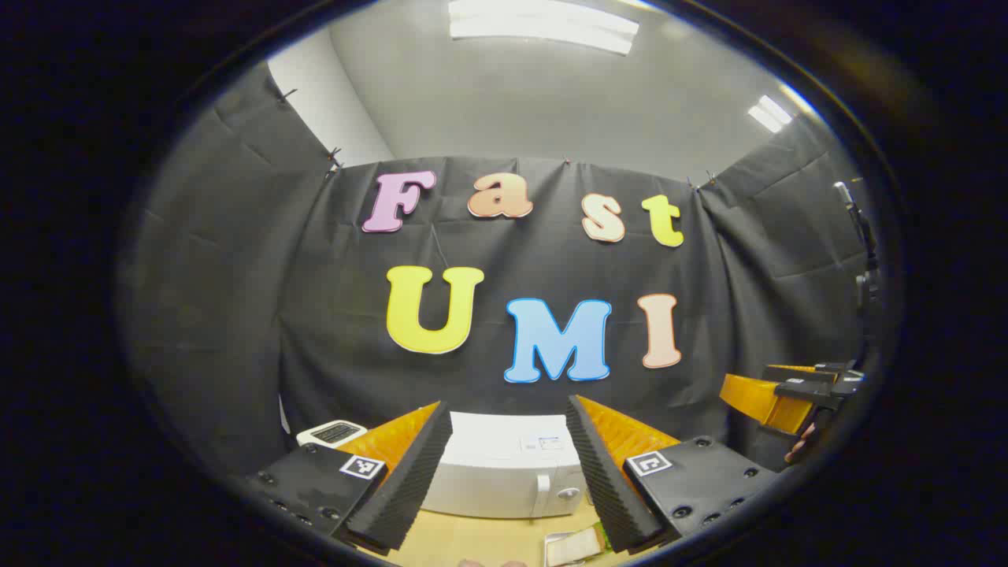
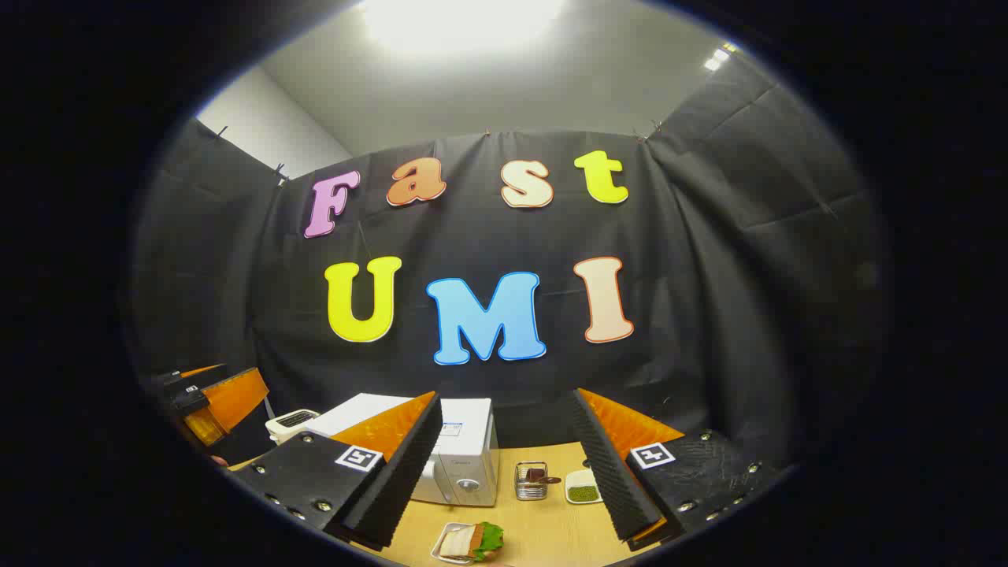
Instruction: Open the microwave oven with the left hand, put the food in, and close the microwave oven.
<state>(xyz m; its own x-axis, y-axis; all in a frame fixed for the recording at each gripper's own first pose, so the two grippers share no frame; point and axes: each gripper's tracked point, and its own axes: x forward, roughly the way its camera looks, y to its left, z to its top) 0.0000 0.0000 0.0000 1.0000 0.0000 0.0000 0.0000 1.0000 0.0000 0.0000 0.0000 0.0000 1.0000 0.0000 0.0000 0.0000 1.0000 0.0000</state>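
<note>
The left gripper (image 1: 508, 472), with orange fingers faced in black ribbed foam, hangs above the light wooden table (image 1: 488, 543) with its jaws spread wide and nothing between them. Straight ahead through that gap, in the left gripper view, stands the white box-shaped microwave oven (image 1: 504, 472) with its door shut and its upright white handle (image 1: 542, 494) beside a round knob. A white toaster (image 1: 331, 433) sits just left of it against the black cloth wall. At the table's near edge lies a small white tray of food (image 1: 575, 546) (only partly visible there). The right gripper (image 1: 787, 394) shows at the far right of this view, held by a hand.

The right gripper (image 2: 504, 472) is likewise wide apart and holds nothing. In the right gripper view the microwave oven (image 2: 461, 461) stands left of centre on the table (image 2: 543, 528), the toaster (image 2: 291, 425) behind it to the left. The tray of food (image 2: 468, 542), a sandwich with green lettuce, lies in front of the oven, apart from it. To the right stand a small wire basket (image 2: 532, 482) and a white dish of something green (image 2: 583, 488). The left gripper (image 2: 213, 402) appears at the left edge.
</note>
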